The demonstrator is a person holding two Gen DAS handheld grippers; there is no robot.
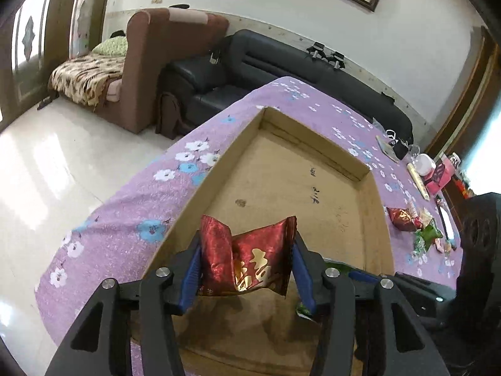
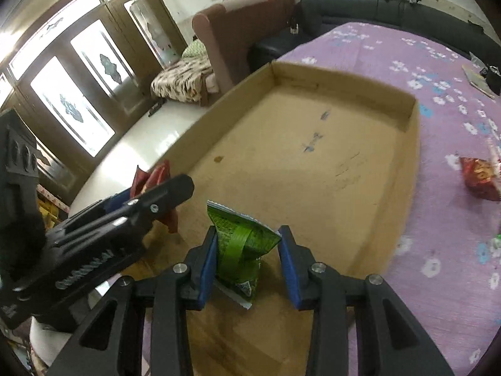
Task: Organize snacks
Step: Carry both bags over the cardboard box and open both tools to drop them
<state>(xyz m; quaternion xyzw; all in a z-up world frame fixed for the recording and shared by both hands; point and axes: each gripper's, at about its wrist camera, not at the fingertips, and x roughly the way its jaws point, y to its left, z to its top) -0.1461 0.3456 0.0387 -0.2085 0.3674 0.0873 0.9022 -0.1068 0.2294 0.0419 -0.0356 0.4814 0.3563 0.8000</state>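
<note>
My left gripper (image 1: 247, 266) is shut on a red foil snack packet (image 1: 250, 257) and holds it over the near end of a shallow cardboard box (image 1: 372, 219). In the right wrist view my right gripper (image 2: 247, 260) holds a green snack packet (image 2: 241, 250) between its blue pads (image 2: 208, 266); the right pad stands a little off the packet. The box (image 2: 407, 169) lies below it. The left gripper (image 2: 150, 203) with the red packet (image 2: 150, 175) shows at left. More snacks (image 1: 413, 222) lie on the purple flowered cloth (image 1: 125, 219) right of the box, one red packet (image 2: 480, 178) among them.
The table's left edge drops to a glossy tile floor (image 1: 47, 163). A black sofa (image 1: 281, 62) and a brown armchair (image 1: 156, 62) stand beyond the table. A phone, a cup and pink boxes (image 1: 438, 172) sit at the far right of the cloth.
</note>
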